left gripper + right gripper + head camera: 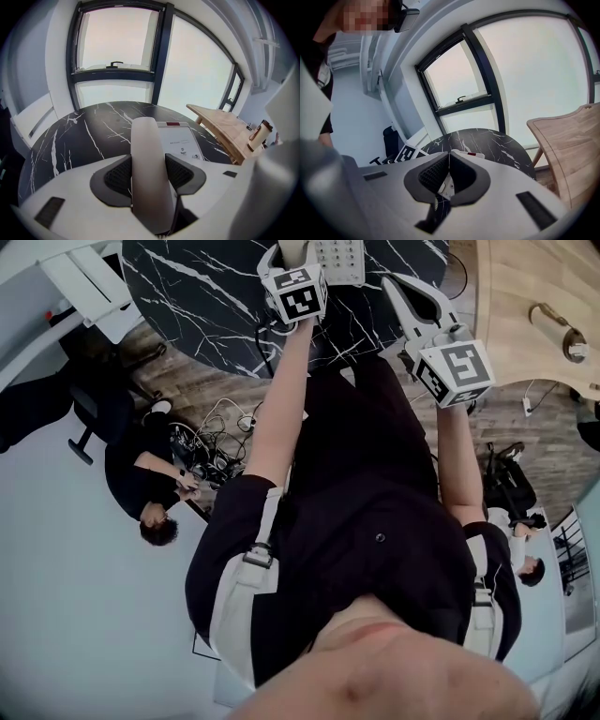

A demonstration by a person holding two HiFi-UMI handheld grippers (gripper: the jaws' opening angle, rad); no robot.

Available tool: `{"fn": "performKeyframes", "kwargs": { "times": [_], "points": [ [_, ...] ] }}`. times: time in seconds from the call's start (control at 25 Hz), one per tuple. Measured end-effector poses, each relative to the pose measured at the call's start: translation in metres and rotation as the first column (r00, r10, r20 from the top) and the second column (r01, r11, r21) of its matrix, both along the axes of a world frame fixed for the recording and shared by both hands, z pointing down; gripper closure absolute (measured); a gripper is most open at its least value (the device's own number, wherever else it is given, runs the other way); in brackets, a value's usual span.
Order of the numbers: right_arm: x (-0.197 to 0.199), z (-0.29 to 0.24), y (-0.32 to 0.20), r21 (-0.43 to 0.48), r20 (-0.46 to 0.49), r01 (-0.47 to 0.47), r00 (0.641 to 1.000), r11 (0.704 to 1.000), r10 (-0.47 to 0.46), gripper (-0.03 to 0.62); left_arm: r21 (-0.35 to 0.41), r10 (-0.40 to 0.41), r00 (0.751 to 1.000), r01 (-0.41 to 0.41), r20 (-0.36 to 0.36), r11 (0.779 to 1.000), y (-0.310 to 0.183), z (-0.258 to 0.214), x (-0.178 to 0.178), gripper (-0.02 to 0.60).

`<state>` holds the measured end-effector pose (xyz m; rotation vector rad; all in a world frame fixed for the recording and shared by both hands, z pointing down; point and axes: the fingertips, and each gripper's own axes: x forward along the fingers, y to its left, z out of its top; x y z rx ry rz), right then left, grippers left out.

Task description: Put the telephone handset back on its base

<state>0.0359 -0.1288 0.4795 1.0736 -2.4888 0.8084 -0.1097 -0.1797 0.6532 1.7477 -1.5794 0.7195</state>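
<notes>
The white telephone handset [145,140] lies lengthwise between the pads of my left gripper [147,159], which is shut on it. Just beyond it the white phone base [180,140] with its keypad [339,259] sits on the black marbled round table [84,136]. In the head view my left gripper [291,251] is over the base at the top edge. My right gripper [394,285] hovers to the right of the base, shut, with its pads touching and nothing between them [449,157]. The base [464,153] shows just past its tips.
A light wooden table [525,296] with a small wooden item [558,329] stands right of the black table. A black cord [267,343] hangs from the table edge. A seated person [141,474] and tangled cables [211,442] are on the floor at left.
</notes>
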Motion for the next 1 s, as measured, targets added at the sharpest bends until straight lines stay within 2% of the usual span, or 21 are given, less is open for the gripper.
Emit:
{"fn": "performKeyframes", "kwargs": {
  "times": [0.64,1.0],
  "points": [
    [0.009,-0.004,0.007,0.012,0.004,-0.002,1.000,1.000,0.002,0.563,-0.005,0.024,0.999,-0.024,0.036,1.000,0.008,-0.004,0.000,0.310],
    [0.010,-0.022,0.014,0.058,0.016,0.008,1.000,0.998,-0.009,0.563,0.035,0.017,1.000,-0.018,0.016,0.999,0.019,-0.027,0.005,0.313]
  ]
}}
